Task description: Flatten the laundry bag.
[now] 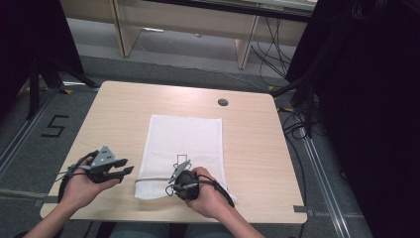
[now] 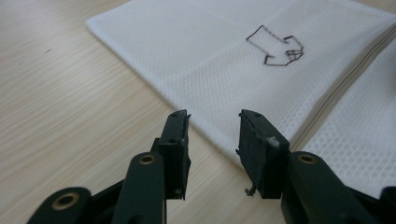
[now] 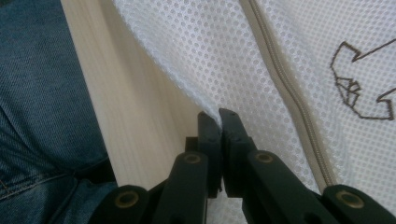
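Right claw [image 3: 219, 116] pinched shut on near hem of mesh bag [image 1: 185, 144], zipper [image 3: 285, 88] just beyond tips. Left claw [image 2: 212, 123] open, empty, bag's side edge directly ahead on surface [image 1: 124, 106]. Best move: slide left claw under that edge, grip cleanly, keep right pinch firm, lift evenly.
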Demonstrator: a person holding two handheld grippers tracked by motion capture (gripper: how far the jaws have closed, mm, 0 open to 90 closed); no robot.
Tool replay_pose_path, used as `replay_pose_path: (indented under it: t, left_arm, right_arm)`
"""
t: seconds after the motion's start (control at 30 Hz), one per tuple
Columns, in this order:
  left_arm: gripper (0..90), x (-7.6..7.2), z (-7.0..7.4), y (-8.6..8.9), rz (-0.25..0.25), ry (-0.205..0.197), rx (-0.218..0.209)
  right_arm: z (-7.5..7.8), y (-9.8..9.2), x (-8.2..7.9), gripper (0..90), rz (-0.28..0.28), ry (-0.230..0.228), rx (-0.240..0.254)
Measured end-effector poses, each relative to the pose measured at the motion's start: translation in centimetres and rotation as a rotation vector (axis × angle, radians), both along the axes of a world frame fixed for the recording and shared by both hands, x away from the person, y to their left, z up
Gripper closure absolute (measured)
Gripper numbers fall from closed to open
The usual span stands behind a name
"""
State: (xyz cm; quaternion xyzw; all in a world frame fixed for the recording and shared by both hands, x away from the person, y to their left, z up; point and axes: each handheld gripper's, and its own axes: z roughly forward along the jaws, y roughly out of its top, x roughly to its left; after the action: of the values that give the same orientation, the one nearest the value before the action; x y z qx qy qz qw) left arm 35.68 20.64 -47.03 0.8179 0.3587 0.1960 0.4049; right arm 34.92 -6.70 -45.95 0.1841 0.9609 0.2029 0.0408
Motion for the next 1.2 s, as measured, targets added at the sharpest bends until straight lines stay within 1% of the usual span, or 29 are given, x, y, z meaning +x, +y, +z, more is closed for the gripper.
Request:
replay_pose_path:
  t: [0.03, 0.1, 0.17, 0.23, 0.27, 0.3, 0.33, 0.37, 0.4, 0.43, 0.47, 0.5, 0.53, 0.57, 0.63, 0.67, 0.7, 0.73, 0.77, 0.8, 0.83, 0.87, 0.9, 0.93, 0.97, 1.0, 1.13, 1.17, 1.2]
  left_arm:
    - [62.1, 0.1, 0.0, -0.9, -0.031, 0.006, -0.003]
    - [61.8, 0.0, 0.1, -1.8, -0.053, -0.002, 0.006]
    - [61.9, -0.3, -0.2, -2.7, -0.083, 0.024, 0.007]
    - [62.3, -0.5, -0.6, -3.1, -0.103, 0.035, 0.019]
    - [62.5, -0.6, -0.8, -3.3, -0.12, 0.041, 0.028]
    - [62.8, -0.7, -0.8, -3.4, -0.129, 0.043, 0.036]
    - [63.8, -0.7, -0.9, -3.4, -0.121, 0.05, 0.039]
    - [63.8, -0.7, -0.8, -3.4, -0.138, 0.046, 0.044]
    - [64.4, -0.7, -0.9, -3.4, -0.142, 0.048, 0.037]
    - [65.1, -0.7, -1.0, -3.4, -0.143, 0.046, 0.051]
    - [65.9, -0.7, -1.1, -3.4, -0.146, 0.056, 0.046]
    - [66.4, -0.7, -1.3, -3.5, -0.136, 0.072, 0.035]
    - [66.9, -0.7, -1.3, -3.5, -0.141, 0.073, 0.041]
    - [67.6, -0.7, -1.5, -3.5, -0.139, 0.078, 0.046]
    - [68.9, -0.7, -1.6, -3.6, -0.15, 0.092, 0.048]
    - [69.7, -0.7, -1.6, -3.7, -0.153, 0.092, 0.053]
    - [70.6, -0.7, -1.6, -3.7, -0.159, 0.091, 0.066]
    - [71.3, -0.7, -1.7, -3.8, -0.165, 0.09, 0.069]
    - [72.1, -0.7, -1.8, -4.0, -0.162, 0.101, 0.067]
    - [73.0, -0.6, -1.8, -4.0, -0.178, 0.092, 0.083]
    - [73.7, -0.8, -1.9, -4.2, -0.167, 0.115, 0.07]
    - [74.6, -0.7, -2.0, -4.2, -0.18, 0.106, 0.083]
    - [75.4, -0.7, -2.1, -4.3, -0.177, 0.12, 0.077]
    - [75.9, -0.7, -2.2, -4.4, -0.173, 0.116, 0.09]
    - [76.4, -0.6, -2.3, -4.4, -0.181, 0.121, 0.094]
    - [76.7, -0.5, -2.4, -4.4, -0.183, 0.118, 0.101]
    - [77.5, -0.4, -2.7, -4.4, -0.198, 0.117, 0.146]
    - [77.6, -0.4, -2.8, -4.4, -0.201, 0.126, 0.14]
    - [77.6, -0.4, -2.9, -4.4, -0.197, 0.139, 0.141]
  right_arm:
    - [-0.1, -0.1, 0.1, 88.9, 0.011, -0.01, -0.005]
    - [-0.4, -0.2, 0.1, 86.4, 0.009, -0.006, -0.007]
    - [-0.5, -0.3, 0.0, 82.6, -0.003, -0.001, 0.014]
    - [-0.5, -0.6, -0.3, 75.6, -0.008, 0.016, 0.025]
    - [-0.5, -0.7, -0.4, 72.5, -0.007, 0.018, 0.039]
    - [-0.2, -1.0, -0.5, 69.9, -0.018, 0.026, 0.068]
    - [0.4, -1.6, -0.6, 67.9, -0.043, 0.042, 0.103]
    - [0.4, -1.6, -0.6, 67.1, -0.043, 0.042, 0.103]
    - [0.7, -1.9, -0.6, 66.0, -0.038, 0.043, 0.129]
    - [1.2, -2.4, -0.6, 64.4, -0.047, 0.047, 0.16]
    - [1.4, -2.8, -0.5, 63.4, -0.055, 0.05, 0.183]
    - [1.7, -3.2, -0.3, 63.2, -0.064, 0.051, 0.191]
    - [1.8, -3.7, -0.2, 64.1, -0.088, 0.053, 0.192]
    - [2.0, -4.1, -0.1, 65.3, -0.111, 0.062, 0.187]
    - [2.0, -5.5, 0.7, 66.7, -0.156, 0.04, 0.167]
    - [2.0, -6.0, 1.1, 67.8, -0.165, 0.021, 0.153]
    - [1.9, -6.8, 1.5, 70.9, -0.197, 0.012, 0.129]
    - [1.7, -7.5, 1.9, 73.9, -0.212, -0.006, 0.109]
    - [1.6, -7.9, 2.1, 76.5, -0.239, -0.007, 0.09]
    - [1.3, -8.7, 2.4, 81.9, -0.266, -0.016, 0.068]
    - [1.1, -9.1, 2.6, 84.6, -0.294, -0.004, 0.061]
    - [0.9, -9.7, 2.8, 87.5, -0.329, 0.0, 0.045]
    - [0.6, -10.2, 3.1, 89.9, -0.345, 0.005, 0.032]
    - [0.2, -10.6, 3.2, 90.0, -0.365, 0.02, 0.018]
    - [-0.1, -10.9, 3.3, 90.0, -0.363, 0.021, 0.004]
    - [-0.5, -11.1, 3.3, 90.0, -0.384, 0.031, -0.006]
    - [-1.0, -11.3, 3.2, 90.0, -0.407, 0.056, -0.01]
    - [-1.2, -11.3, 3.2, 90.0, -0.408, 0.064, -0.017]
    - [-1.4, -11.3, 3.3, 90.0, -0.397, 0.06, -0.021]
